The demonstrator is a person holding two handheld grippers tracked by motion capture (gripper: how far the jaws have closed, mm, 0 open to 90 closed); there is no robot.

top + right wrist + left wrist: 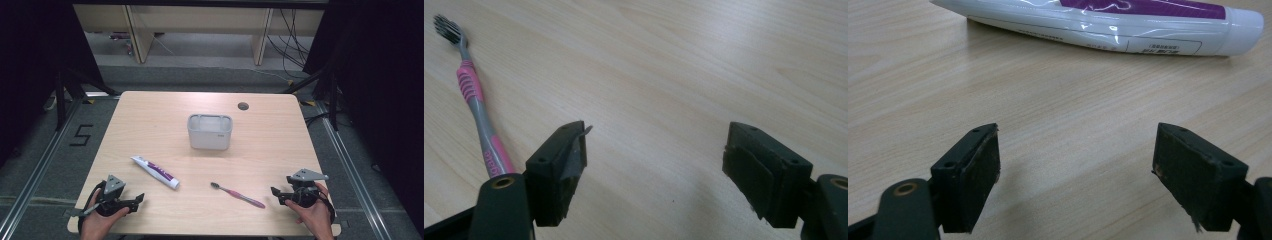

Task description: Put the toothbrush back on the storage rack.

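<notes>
Both claws are resting agape and empty at the lower frame corners, the left claw facing the toothpaste, the right claw beside the toothbrush, probably waiting to start.

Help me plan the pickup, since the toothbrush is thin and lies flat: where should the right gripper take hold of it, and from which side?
Probably grip the toothbrush at the ribbed pink section of its handle, below the bristle head. The handle lies flat on the table, running diagonally, so bring the open right gripper down from above with its jaws set across the handle. Its near end lies closest to that gripper.
</notes>
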